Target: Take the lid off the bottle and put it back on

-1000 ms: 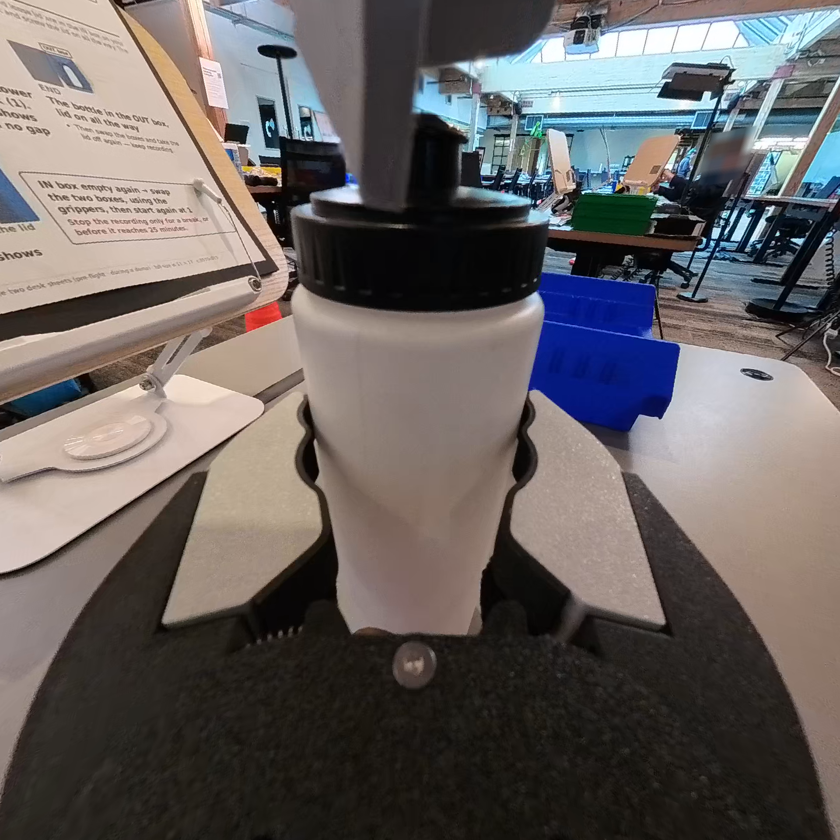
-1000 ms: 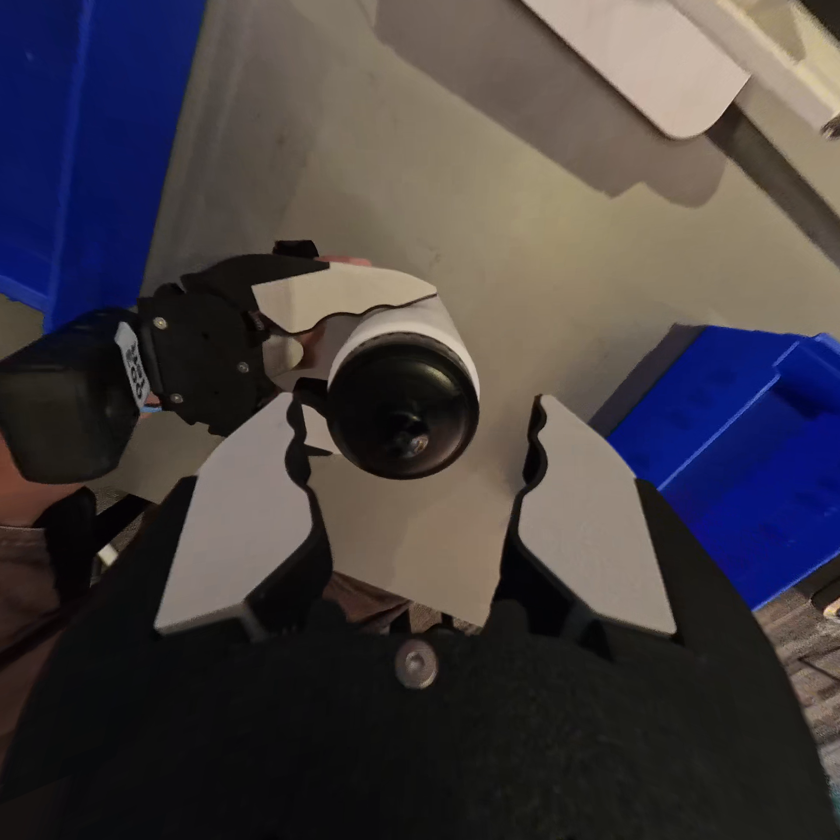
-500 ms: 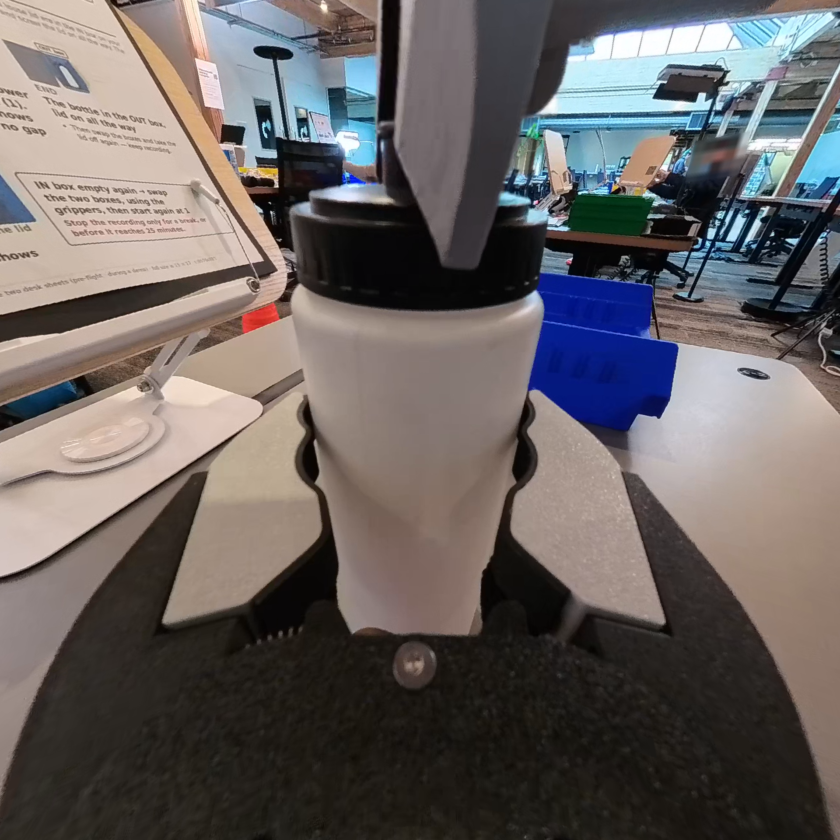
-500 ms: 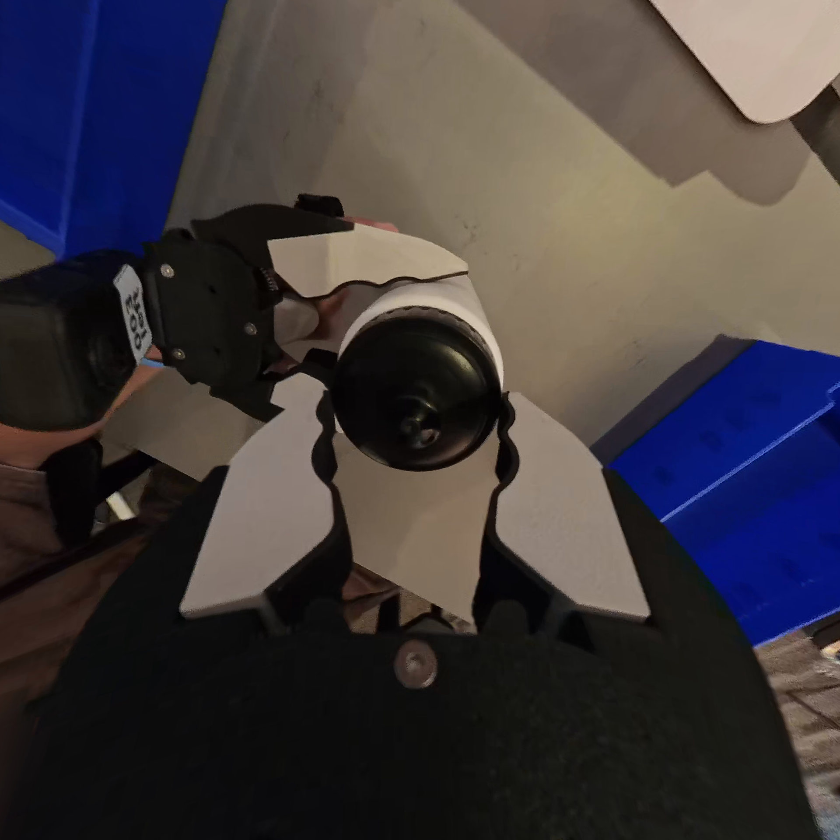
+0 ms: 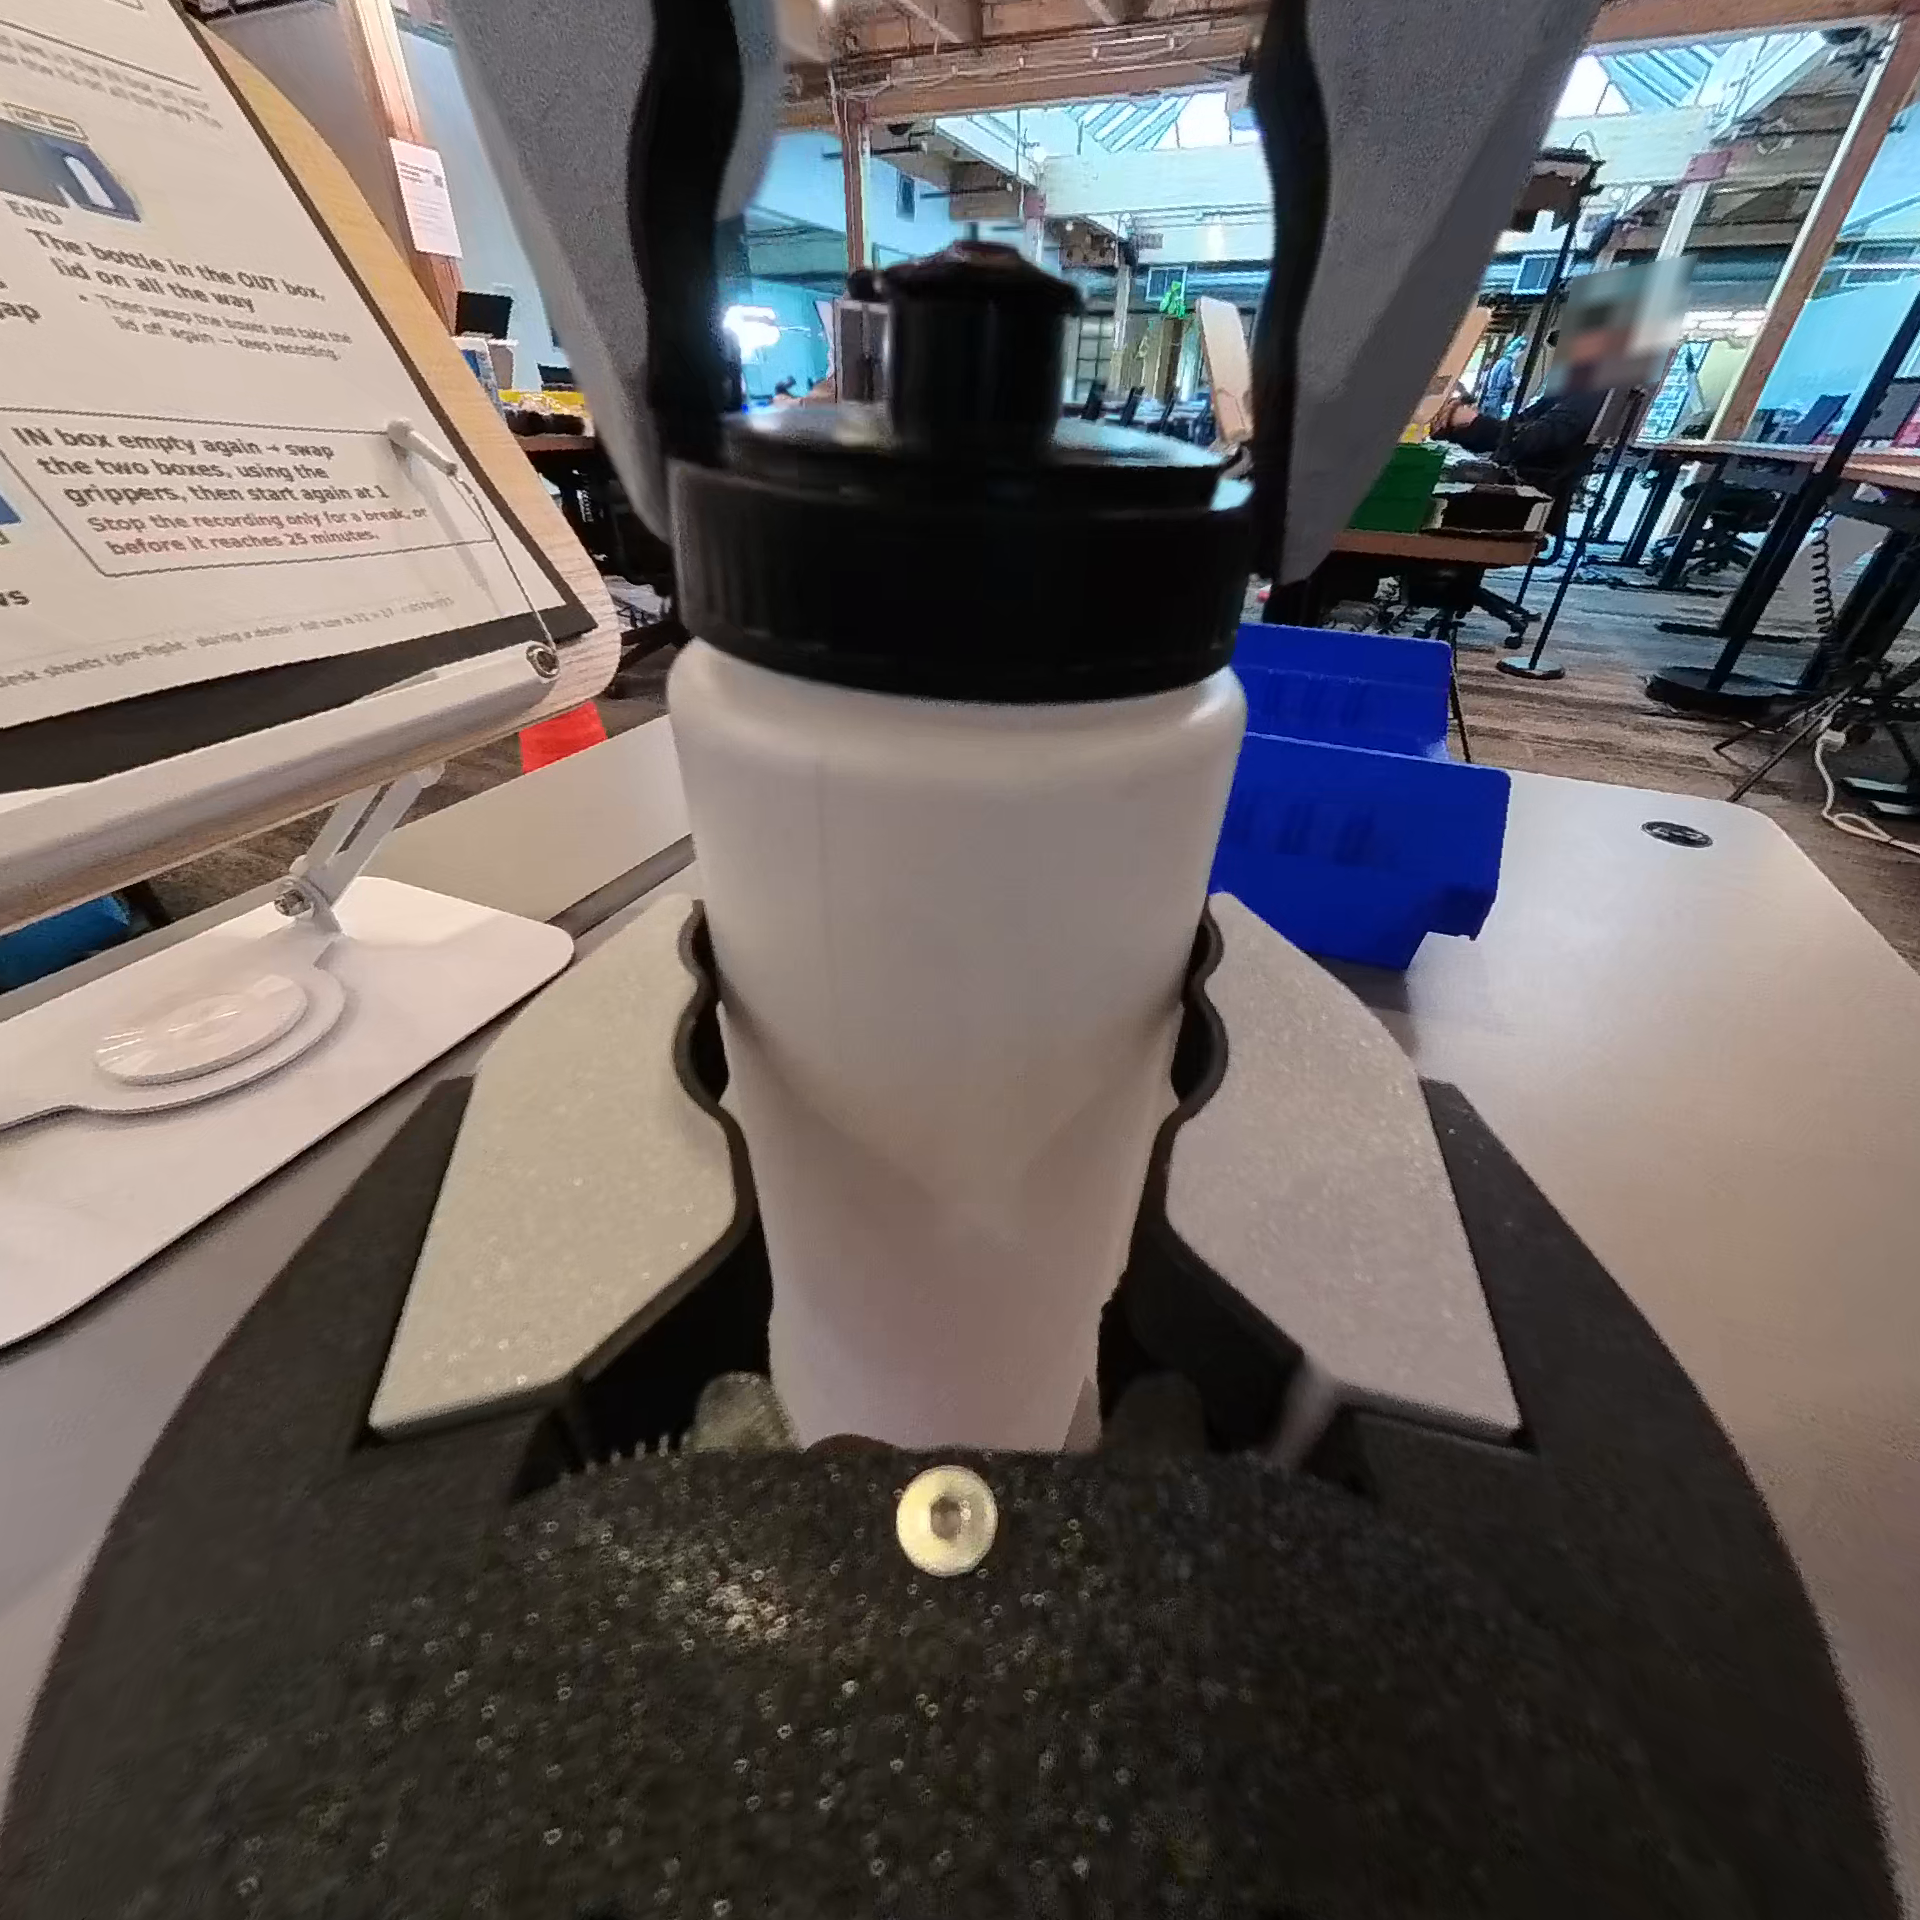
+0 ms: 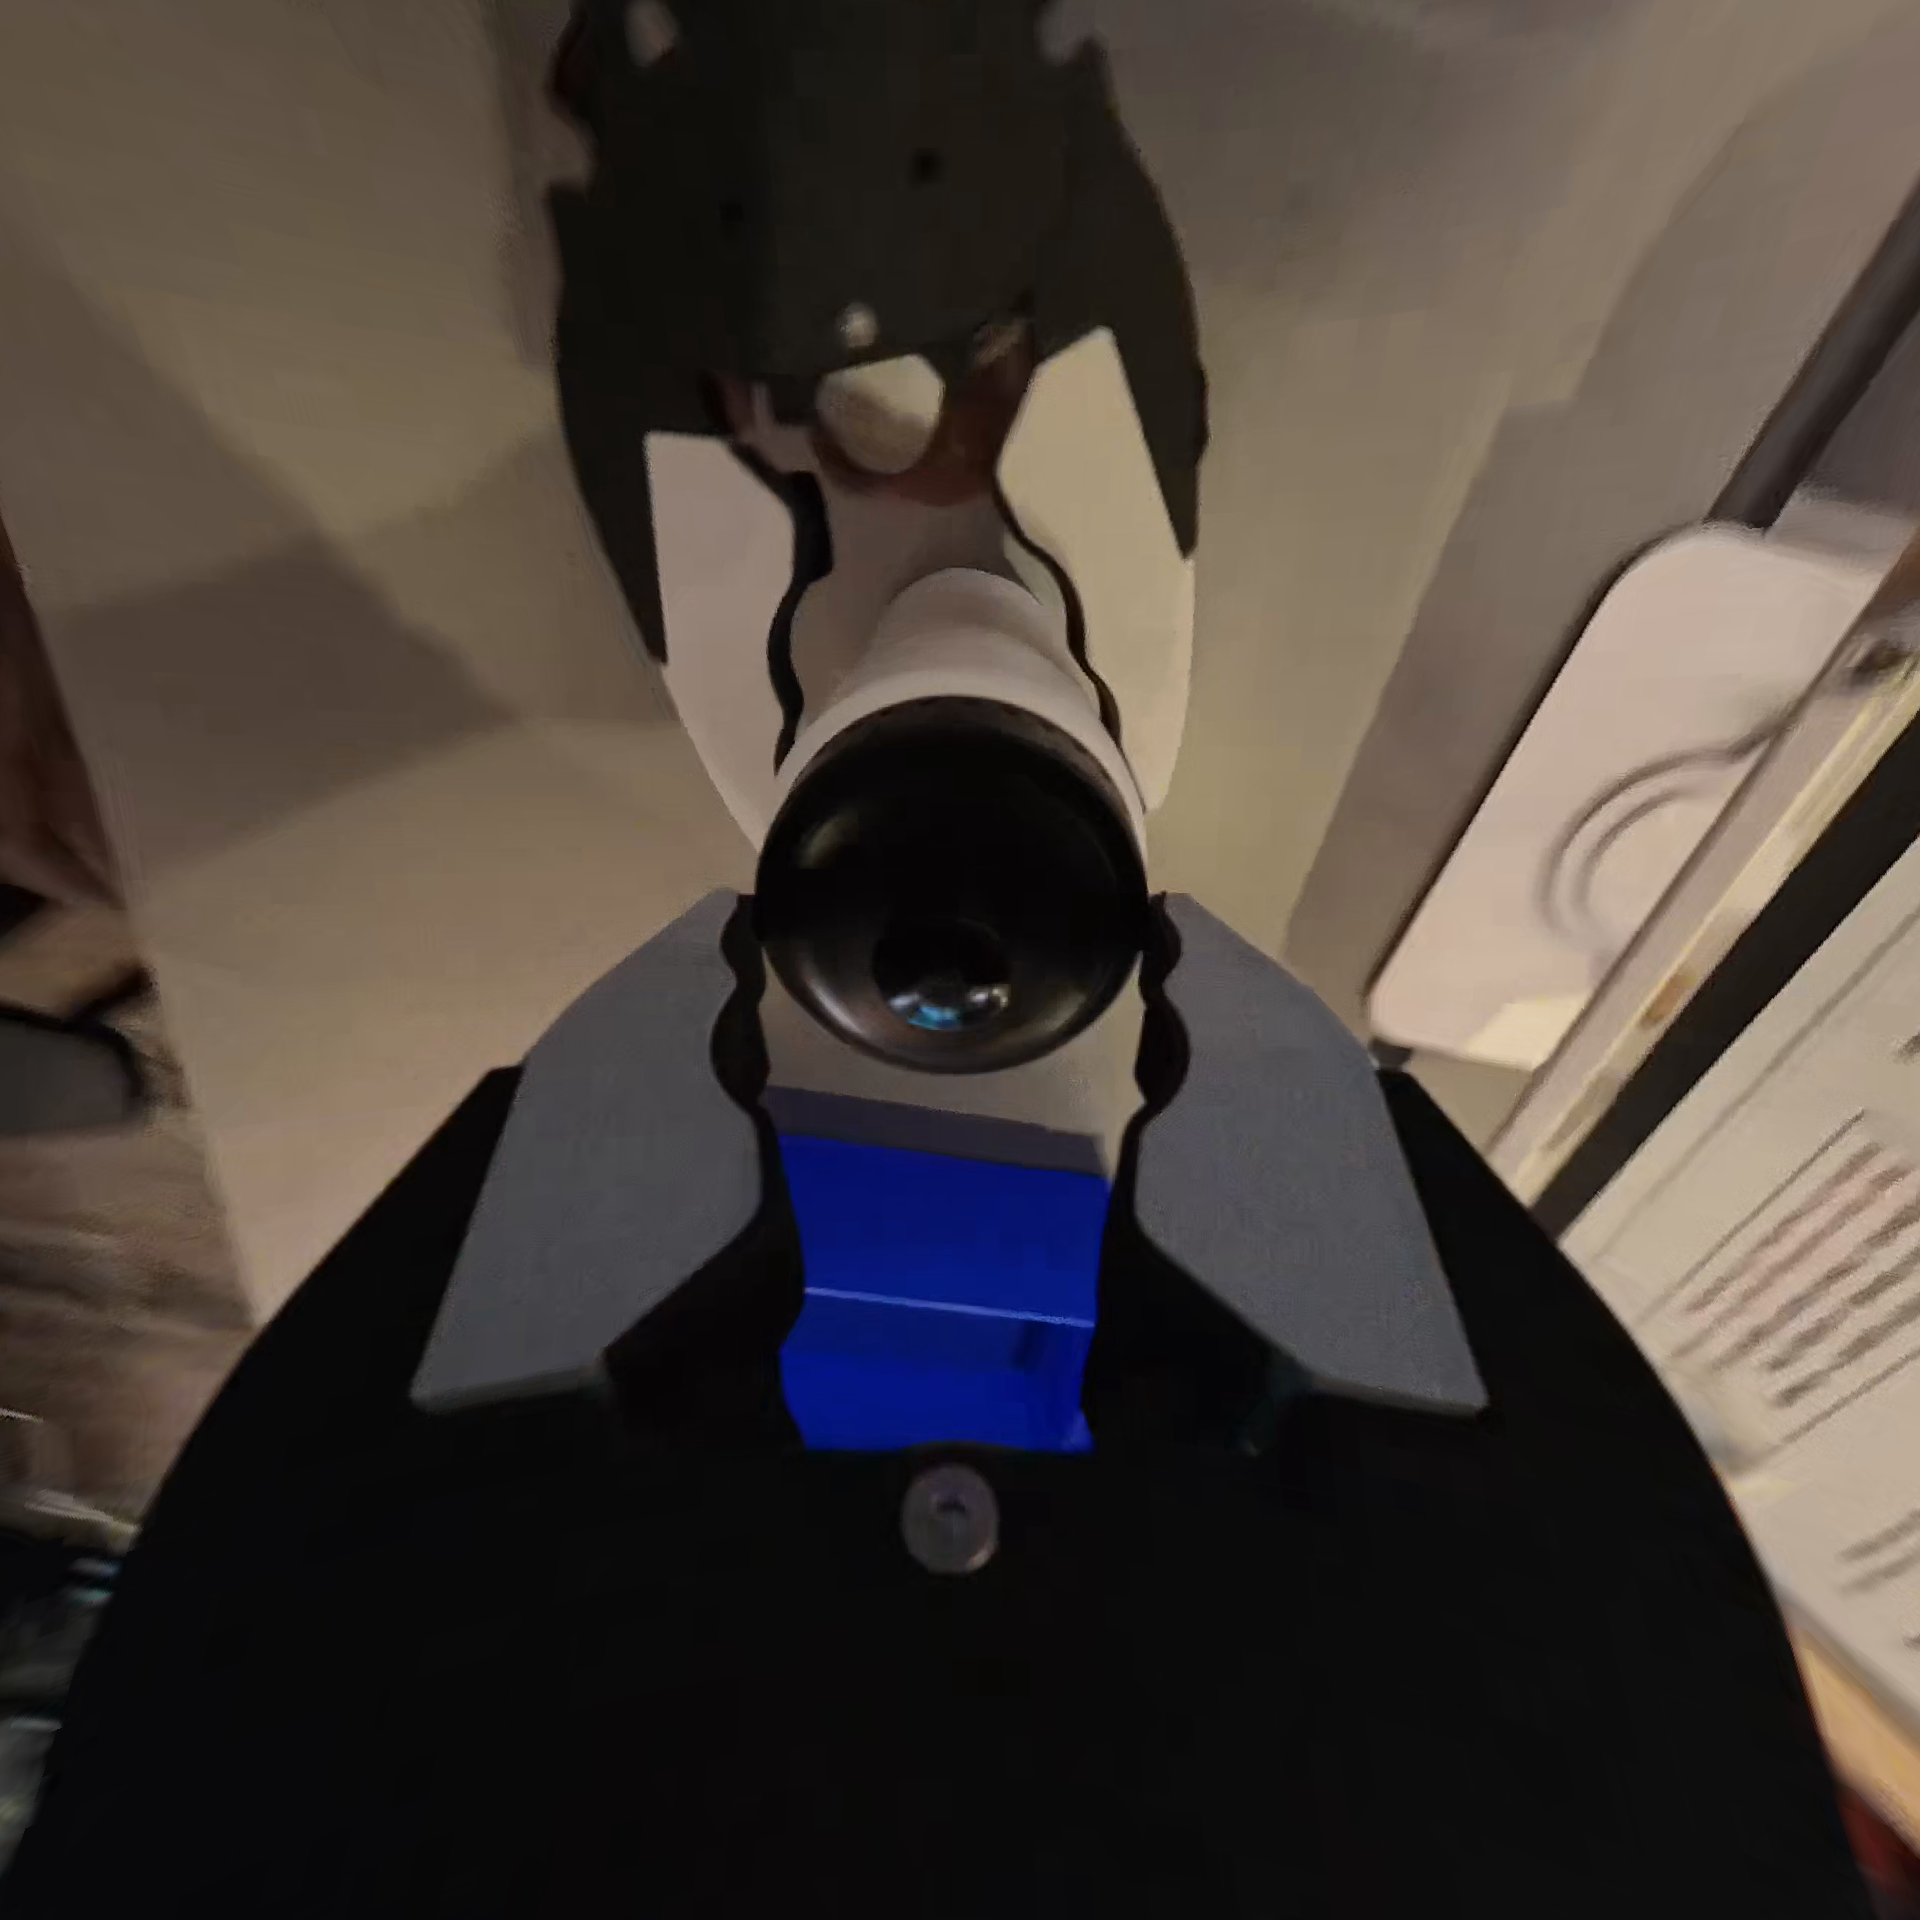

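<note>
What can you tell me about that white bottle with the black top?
The bottle is white, smooth plastic by its look, and stands upright above the grey table. The left claw grips its narrower lower body on both sides. Its ribbed black lid, with a raised spout in the middle, is on. The right claw comes from above, its fingers closed on the lid's rim.

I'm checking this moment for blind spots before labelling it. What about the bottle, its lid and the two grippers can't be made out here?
- Bottle base, left wrist view: hidden behind the left gripper body.
- Lid thread, both views: covered by the lid's skirt, so how far it is screwed on is unknown.
- Right gripper body, left wrist view: cut off by the top edge.
- Left gripper's far end, right wrist view: blurred.
</note>
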Demonstrator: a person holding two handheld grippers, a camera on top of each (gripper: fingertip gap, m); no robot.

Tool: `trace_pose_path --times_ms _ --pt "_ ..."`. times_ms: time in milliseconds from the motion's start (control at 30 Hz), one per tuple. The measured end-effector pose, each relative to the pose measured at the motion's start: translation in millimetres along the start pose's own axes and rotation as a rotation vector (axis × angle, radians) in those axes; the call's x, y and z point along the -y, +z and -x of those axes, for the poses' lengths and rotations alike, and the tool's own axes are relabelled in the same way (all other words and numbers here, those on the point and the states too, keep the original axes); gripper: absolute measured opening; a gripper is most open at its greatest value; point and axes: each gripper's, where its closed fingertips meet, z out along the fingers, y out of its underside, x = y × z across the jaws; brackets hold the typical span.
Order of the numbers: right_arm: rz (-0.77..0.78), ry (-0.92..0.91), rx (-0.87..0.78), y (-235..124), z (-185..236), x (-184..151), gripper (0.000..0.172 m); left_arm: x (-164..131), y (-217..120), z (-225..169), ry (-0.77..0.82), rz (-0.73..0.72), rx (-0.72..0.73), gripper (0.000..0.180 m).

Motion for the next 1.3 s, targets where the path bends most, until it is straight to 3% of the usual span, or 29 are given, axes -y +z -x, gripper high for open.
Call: trace_pose_path --times_ms 233,400,567,633,700,767,867,1133,1300 --pt "0.083 -0.490 -0.091 1.3 -1.8 -1.3 0.071 0.0 -0.1 -1.8 0.003 0.002 -0.007 0.085" --pt "0.121 -0.485 -0.140 0.1 -4.6 -2.3 0.070 0.0 0.4 -1.5 -0.023 -0.007 -0.023 0.085" --pt "-0.154 -0.231 -0.232 -32.3 -10.3 25.0 0.082 -0.2 -0.4 -2.3 -0.015 -0.001 -0.018 0.085" --pt "-0.251 0.004 -0.261 -45.8 -18.4 30.4 0.095 -0.2 -0.3 -2.2 -0.015 -0.001 -0.015 0.084" --pt "-0.284 0.314 -0.185 -45.8 -18.8 28.1 0.114 -0.1 -0.2 -2.0 -0.016 -0.003 -0.012 0.085" --pt "-0.283 0.613 -0.125 -40.3 -18.5 22.9 0.115 -0.1 0.0 -1.7 -0.019 -0.002 -0.007 0.085" --pt "-0.245 0.932 -0.149 -31.5 -19.2 6.4 0.097 0.0 0.4 -1.1 -0.023 -0.003 0.000 0.085" --pt "-0.137 1.141 -0.097 -4.9 0.0 11.9 0.103 0.1 0.6 -0.4 -0.022 -0.003 0.013 0.084" --pt "-0.089 1.167 -0.112 -5.0 -0.1 8.3 0.077 -0.1 -0.1 -1.2 -0.014 0.002 0.016 0.084"
